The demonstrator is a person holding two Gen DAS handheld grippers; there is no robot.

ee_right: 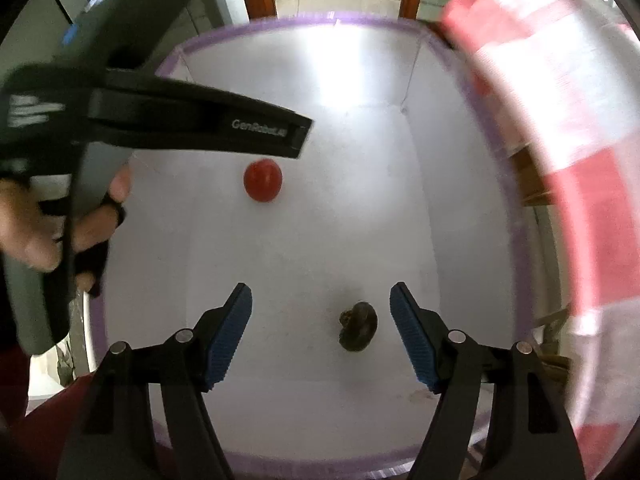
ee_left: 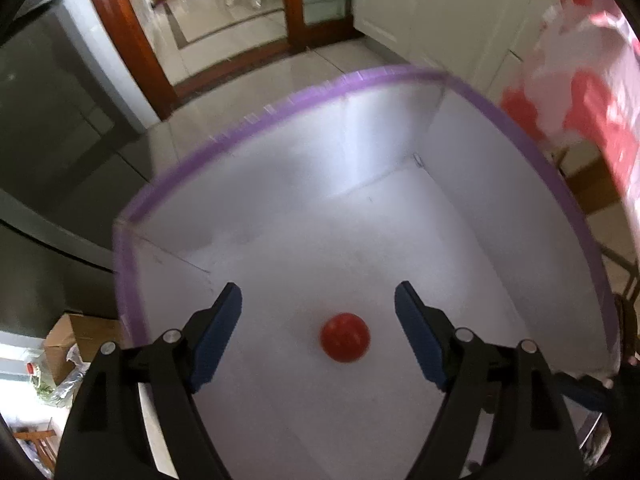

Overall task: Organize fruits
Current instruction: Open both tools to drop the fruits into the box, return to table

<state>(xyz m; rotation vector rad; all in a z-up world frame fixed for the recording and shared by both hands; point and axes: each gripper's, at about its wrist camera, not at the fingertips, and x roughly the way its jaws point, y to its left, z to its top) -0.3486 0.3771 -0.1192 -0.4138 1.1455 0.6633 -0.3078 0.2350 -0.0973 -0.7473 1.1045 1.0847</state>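
Note:
A white box with a purple rim lies under both grippers. A small round red fruit rests on its floor. My left gripper hangs above the box, open, and the red fruit lies free below the gap between its blue pads. A dark, wrinkled fruit lies on the box floor nearer the front. My right gripper is open above it, and neither of its fingers touches the fruit. In the right wrist view a person's hand holds the left gripper's black body.
A red and white plastic bag hangs blurred at the right of the box. Tiled floor, a wooden door frame and white cabinets lie beyond. A cardboard carton sits at the lower left.

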